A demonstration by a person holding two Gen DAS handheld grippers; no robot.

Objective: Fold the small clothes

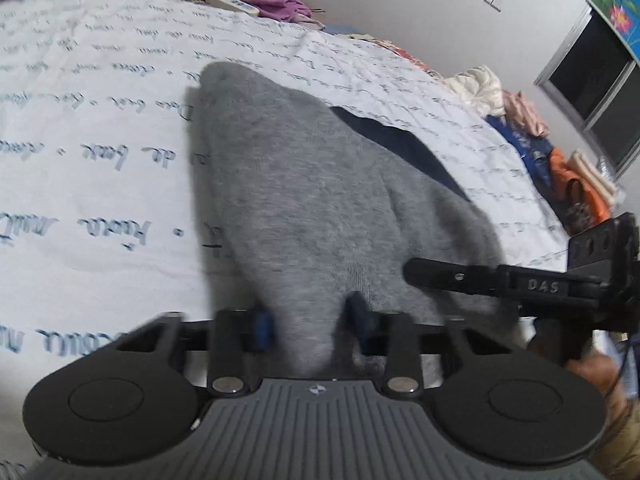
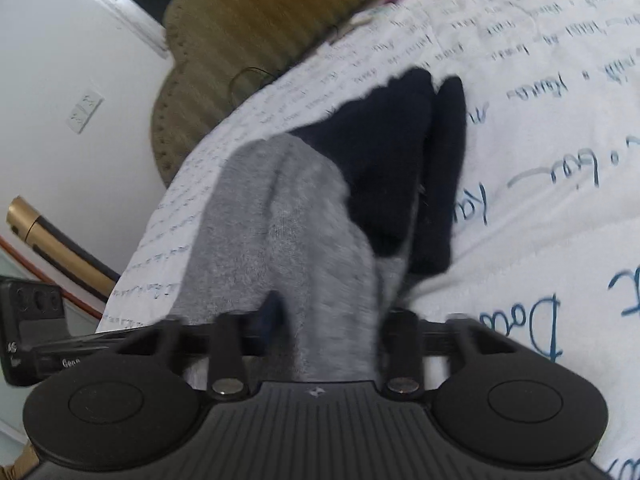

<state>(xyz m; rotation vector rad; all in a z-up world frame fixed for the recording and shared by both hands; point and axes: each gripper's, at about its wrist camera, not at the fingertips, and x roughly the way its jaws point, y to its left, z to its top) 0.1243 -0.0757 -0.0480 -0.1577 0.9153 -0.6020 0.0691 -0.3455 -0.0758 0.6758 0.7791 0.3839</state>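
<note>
My left gripper (image 1: 310,326) has its blue-padded fingers (image 1: 262,330) drawn in narrowly on the near end of a soft grey knitted garment with dark navy ends (image 1: 304,196); the cloth is bunched between the pads, which press on it from both sides. From that grip the grey fabric runs away from me and widens across a white quilted bedspread printed with blue handwriting (image 1: 100,184), a navy part showing at its far right edge. My right gripper (image 2: 328,318) is likewise nearly closed on a gathered grey fold of the same garment (image 2: 280,232), the cloth filling the narrow gap between its fingers (image 2: 272,312). Beyond that grip the garment rises to two navy ends lying side by side on the bedspread (image 2: 540,128). In the left wrist view the right gripper's black body (image 1: 540,286) sits just beside the garment's right edge. A ribbed olive headboard (image 2: 256,32) stands behind the bed.
</note>
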